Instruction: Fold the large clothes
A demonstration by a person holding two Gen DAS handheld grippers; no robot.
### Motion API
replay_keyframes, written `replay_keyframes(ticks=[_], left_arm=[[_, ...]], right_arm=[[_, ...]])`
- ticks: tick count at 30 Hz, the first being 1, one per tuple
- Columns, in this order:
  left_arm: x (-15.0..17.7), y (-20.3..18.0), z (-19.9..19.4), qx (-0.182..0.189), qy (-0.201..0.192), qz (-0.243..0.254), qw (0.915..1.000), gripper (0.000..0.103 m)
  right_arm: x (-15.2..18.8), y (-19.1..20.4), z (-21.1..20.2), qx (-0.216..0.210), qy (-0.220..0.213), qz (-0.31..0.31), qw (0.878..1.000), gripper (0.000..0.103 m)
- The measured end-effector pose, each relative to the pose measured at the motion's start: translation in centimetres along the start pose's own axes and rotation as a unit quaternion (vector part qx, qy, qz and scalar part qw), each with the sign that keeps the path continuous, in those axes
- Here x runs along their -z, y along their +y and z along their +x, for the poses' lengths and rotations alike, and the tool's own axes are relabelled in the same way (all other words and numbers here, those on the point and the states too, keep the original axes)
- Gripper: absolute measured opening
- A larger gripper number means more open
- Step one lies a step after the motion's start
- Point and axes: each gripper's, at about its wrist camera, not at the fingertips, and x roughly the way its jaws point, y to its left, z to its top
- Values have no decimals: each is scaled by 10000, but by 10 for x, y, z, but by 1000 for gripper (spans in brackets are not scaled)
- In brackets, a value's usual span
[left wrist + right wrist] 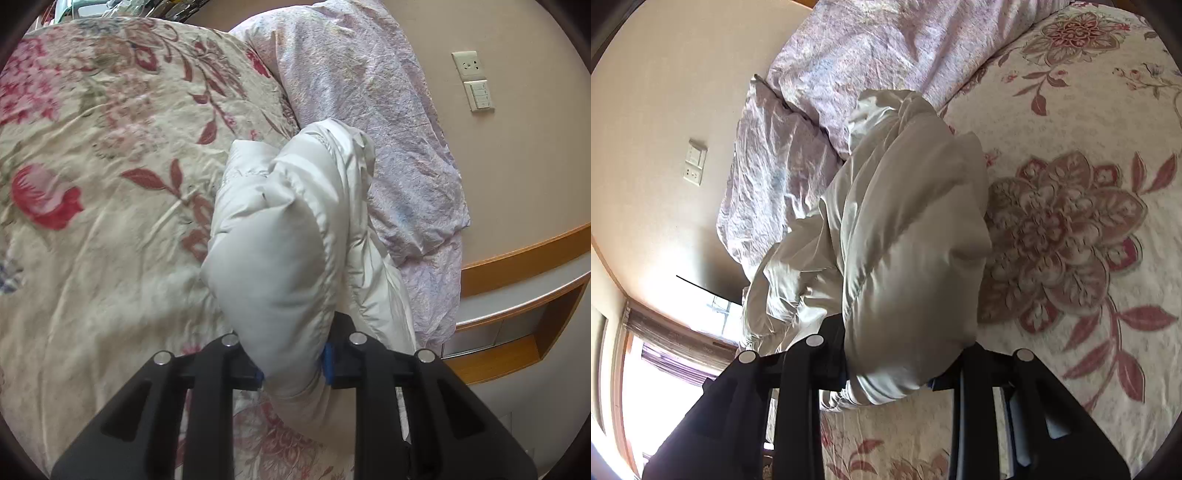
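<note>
Plainly, the white padded garment (273, 236) is bunched up and lifted above the bed, near the edge where the lilac duvet lies, and both tongs have hold of it. In the left wrist view the left tongs (293, 365) are closed tight on a puffy fold, with blue pads pressing the fabric from either side; the bulge swells up in front of the lens and hides most of the rest of the garment, so its shape and which part is gripped cannot be told. A crumpled length trails off to the right, down toward the bed's edge. In the right wrist view the right tongs (901, 373) likewise pinch a thick wad of the same garment (908, 236); the pads themselves are mostly buried in cloth. Loose folds hang to the left of that grip.

Beneath lies the floral bedspread (110, 206), cream with red blooms, slightly blurred in the left view. The lilac duvet (369, 110) is heaped along the wall side. Beyond it stand a beige wall, a wall socket (469, 66) with a switch plate (480, 96) below it, and a wooden shelf (524, 295), cut off by the frame.
</note>
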Motion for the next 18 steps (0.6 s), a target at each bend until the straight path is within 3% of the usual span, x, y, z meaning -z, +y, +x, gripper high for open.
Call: replay_keyframes(ticks=[3, 4, 7, 11, 13, 18], left_arm=[[12, 12, -10, -55, 17, -48, 10000, 28], [13, 15, -11, -81, 2, -85, 9999, 33], [14, 17, -11, -237, -57, -23, 9997, 50], [15, 15, -9, -436, -167, 234, 9986, 68], [16, 14, -8, -418, -219, 288, 9985, 69], [16, 12, -8, -437, -344, 341, 9979, 70]], right_arm=[[12, 1, -8, 340, 79, -177, 9992, 41], [14, 1, -13, 559, 63, -238, 9981, 53], [16, 12, -35, 1349, -498, -559, 9880, 71], [23, 50, -64, 2511, -1645, -1463, 9426, 71], [26, 72, -58, 2373, -1644, -1912, 9381, 71], [43, 128, -11, 1610, -1101, -2900, 9369, 70]])
